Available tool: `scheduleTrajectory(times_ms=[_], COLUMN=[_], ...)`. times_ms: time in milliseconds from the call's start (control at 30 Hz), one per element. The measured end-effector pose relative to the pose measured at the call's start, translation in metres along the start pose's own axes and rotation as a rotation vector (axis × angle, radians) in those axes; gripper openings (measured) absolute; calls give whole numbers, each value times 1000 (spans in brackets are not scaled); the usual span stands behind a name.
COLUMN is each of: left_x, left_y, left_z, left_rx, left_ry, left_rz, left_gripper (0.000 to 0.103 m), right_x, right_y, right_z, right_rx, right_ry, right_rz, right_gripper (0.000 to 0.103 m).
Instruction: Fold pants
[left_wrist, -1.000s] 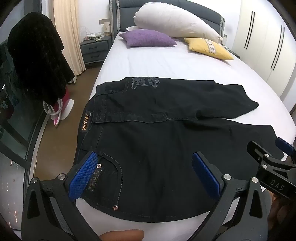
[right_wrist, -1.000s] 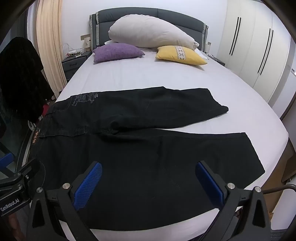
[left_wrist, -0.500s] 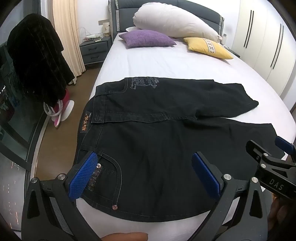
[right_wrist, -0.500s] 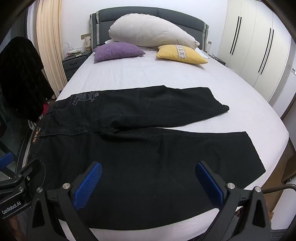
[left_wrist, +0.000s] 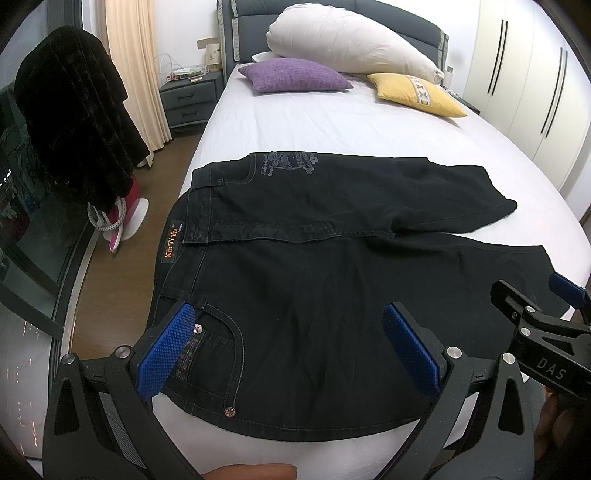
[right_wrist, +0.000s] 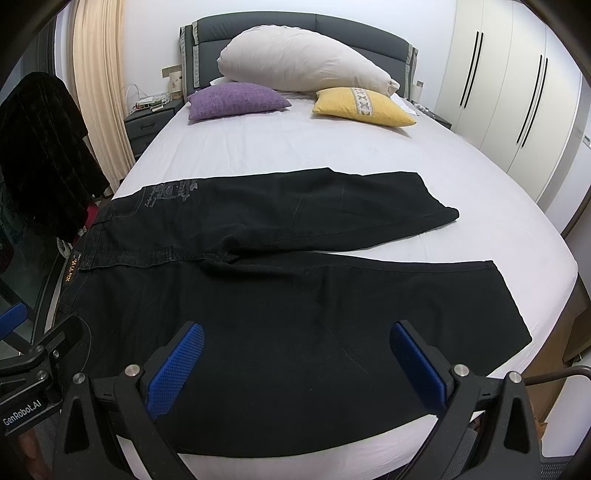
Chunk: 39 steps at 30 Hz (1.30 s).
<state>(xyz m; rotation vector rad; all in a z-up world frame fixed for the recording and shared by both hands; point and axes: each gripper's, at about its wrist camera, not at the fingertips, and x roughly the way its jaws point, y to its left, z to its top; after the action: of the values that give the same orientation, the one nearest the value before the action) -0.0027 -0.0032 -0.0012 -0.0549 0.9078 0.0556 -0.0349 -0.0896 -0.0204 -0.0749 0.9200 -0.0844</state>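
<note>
A pair of black denim pants (left_wrist: 295, 288) is seen spread flat across the foot end of a bed (left_wrist: 332, 122) covered in a white sheet, the waistband lying at the bed's left edge and the two legs running to the right. An orange-lettered waist label (left_wrist: 172, 246), pale stitching, copper rivets and a grey printed motif (left_wrist: 286, 166) near the far hip are shown. The far leg is slightly shorter in view and angled away from the near leg, a wedge of sheet being left between their hems. The near hem is laid close to the right edge of the bed, and the near side seam close to the foot edge. A wide bare stretch of sheet is left between the pants and the purple cushion (right_wrist: 236, 99), yellow cushion (right_wrist: 364, 107) and large white pillow (right_wrist: 303, 62). The left gripper (left_wrist: 288, 350) and right gripper (right_wrist: 295, 365) are held above the near leg, jaws spread wide and nothing grasped
</note>
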Motion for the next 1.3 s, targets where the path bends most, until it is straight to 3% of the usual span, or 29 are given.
scheduleTrajectory(times_ms=[1300], left_x=[-1], left_y=[3], left_z=[-4], left_rx=[-2], left_ry=[3], left_rz=[1], left_gripper=[103], right_x=[1], right_y=[-1], right_z=[-3], right_rx=[3], right_ry=[6], right_rz=[4], right_gripper=[103])
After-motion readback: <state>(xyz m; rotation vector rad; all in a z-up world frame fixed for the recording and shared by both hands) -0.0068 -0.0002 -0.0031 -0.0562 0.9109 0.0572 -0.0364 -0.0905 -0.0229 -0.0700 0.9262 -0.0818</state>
